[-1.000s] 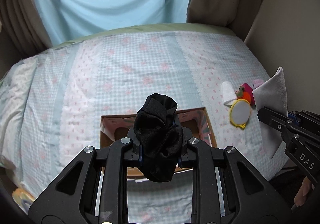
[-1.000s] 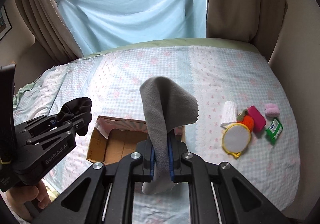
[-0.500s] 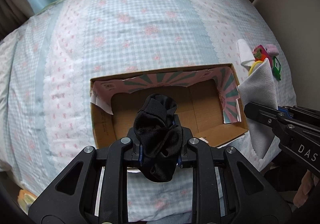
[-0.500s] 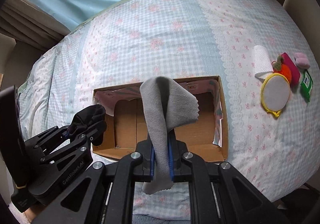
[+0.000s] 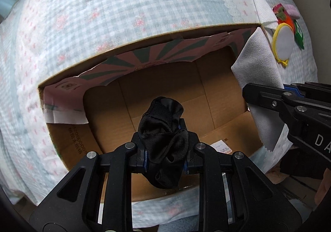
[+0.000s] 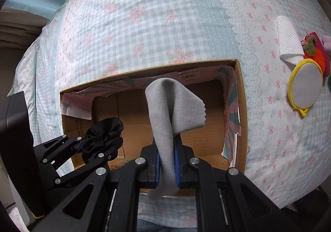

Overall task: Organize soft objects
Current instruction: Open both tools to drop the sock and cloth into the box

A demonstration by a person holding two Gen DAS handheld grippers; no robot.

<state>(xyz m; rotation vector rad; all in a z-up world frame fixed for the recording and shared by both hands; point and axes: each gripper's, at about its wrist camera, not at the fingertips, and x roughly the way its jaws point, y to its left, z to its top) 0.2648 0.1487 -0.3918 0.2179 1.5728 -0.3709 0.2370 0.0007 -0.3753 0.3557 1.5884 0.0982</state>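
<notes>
My left gripper [image 5: 164, 149] is shut on a bunched black sock [image 5: 163, 140] and holds it over the near left part of an open cardboard box [image 5: 219, 95]. It also shows in the right wrist view [image 6: 97, 145]. My right gripper [image 6: 167, 161] is shut on a folded grey cloth [image 6: 165, 120] over the box's [image 6: 241, 111] near right part. The cloth hangs below the fingers. The cloth [image 5: 258, 74] and right gripper [image 5: 266, 97] show in the left wrist view. The box floor is bare cardboard.
The box sits on a bed with a pale checked cover [image 6: 165, 24]. To its right lie a round yellow-rimmed pad [image 6: 306, 87], a white folded cloth [image 6: 288, 39], an orange and red toy [image 6: 316, 53] and a green packet [image 5: 299, 35].
Both grippers have moved forward and down toward the box, which now fills the views. Each still holds its item.
</notes>
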